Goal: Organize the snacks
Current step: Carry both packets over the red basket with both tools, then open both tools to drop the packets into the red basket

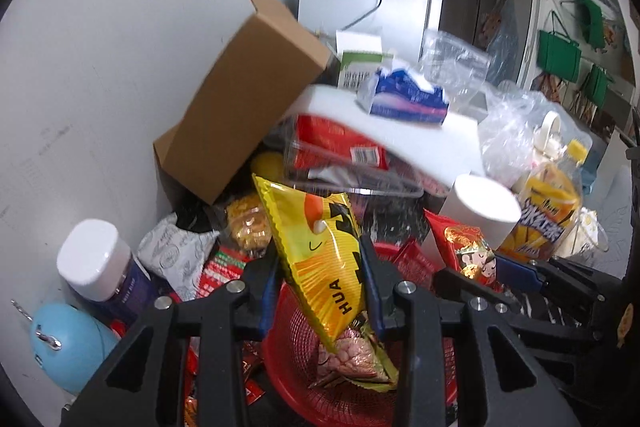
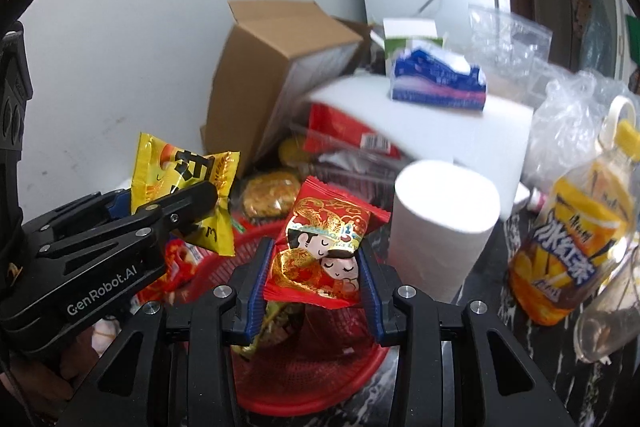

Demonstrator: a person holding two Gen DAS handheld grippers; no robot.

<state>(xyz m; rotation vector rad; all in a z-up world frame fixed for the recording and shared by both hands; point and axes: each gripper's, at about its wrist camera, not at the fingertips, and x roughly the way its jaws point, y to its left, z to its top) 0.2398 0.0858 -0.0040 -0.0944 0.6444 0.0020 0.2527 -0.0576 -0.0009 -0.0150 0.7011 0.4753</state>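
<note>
Left gripper [image 1: 323,281] closed on yellow snack packet [image 1: 320,259], right gripper [image 2: 316,277] closed on red candy packet [image 2: 320,251], both above red basket [image 2: 320,379].

Even, bright indoor light with soft shadows; glare on the yellow packet [image 1: 320,259]; background motion-blurred; strong fisheye bending, dark corners.

Right gripper [image 2: 316,267] clamping red snack packet [image 2: 324,247] over red basket [image 2: 320,383]; left gripper [image 2: 200,197] (at nine o'clock) pinching yellow packet [image 2: 160,167].
</note>
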